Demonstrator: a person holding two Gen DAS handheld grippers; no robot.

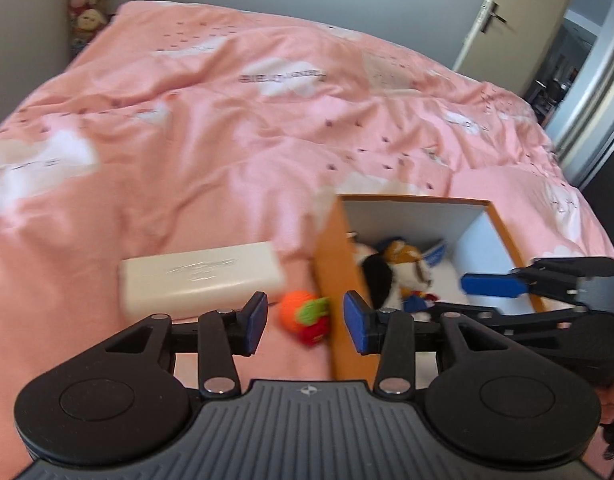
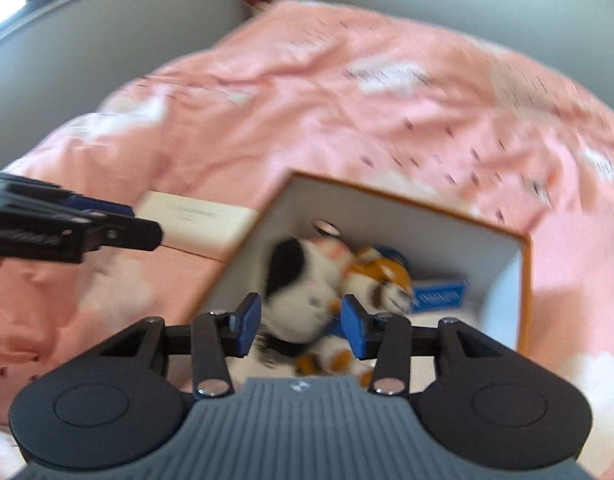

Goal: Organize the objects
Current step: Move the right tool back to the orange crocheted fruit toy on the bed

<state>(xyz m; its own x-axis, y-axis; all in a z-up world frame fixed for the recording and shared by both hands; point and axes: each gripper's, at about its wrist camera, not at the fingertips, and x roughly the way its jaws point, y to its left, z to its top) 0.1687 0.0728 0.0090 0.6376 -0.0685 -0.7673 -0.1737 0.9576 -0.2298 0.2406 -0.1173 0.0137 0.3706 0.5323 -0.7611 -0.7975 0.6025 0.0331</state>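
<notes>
Lower centre of the left wrist view: left gripper (image 1: 305,322), blue pads spread wide apart, nothing between them, hovering over the pink bedspread (image 1: 211,120). Just past the gap between the pads, a small knitted toy (image 1: 307,316) in orange, green and red, lying on the bedspread and touching or nearly touching the outer left wall of the orange box (image 1: 337,276). Left of the toy, a cream rectangular case (image 1: 201,276), flat on the bedspread, blurred. Right of centre, the box standing open at the top, white inside, holding a black-white-orange plush toy (image 1: 395,272) and a blue-and-white carton (image 1: 437,256) at the back. Far right of the same view, the right gripper (image 1: 495,285) reaching over the box, one blue pad seen edge-on. Lower centre of the right wrist view: right gripper (image 2: 301,328) directly above the open box (image 2: 525,280), pads spread on either side of the plush toy (image 2: 303,288); contact with it impossible to judge through the motion blur. Behind the plush, the blue carton (image 2: 439,294) against the right inner wall. Left edge of this view: left gripper (image 2: 115,220) seen from the side, with the cream case (image 2: 203,220) beyond it on the bedspread (image 2: 347,100).
</notes>
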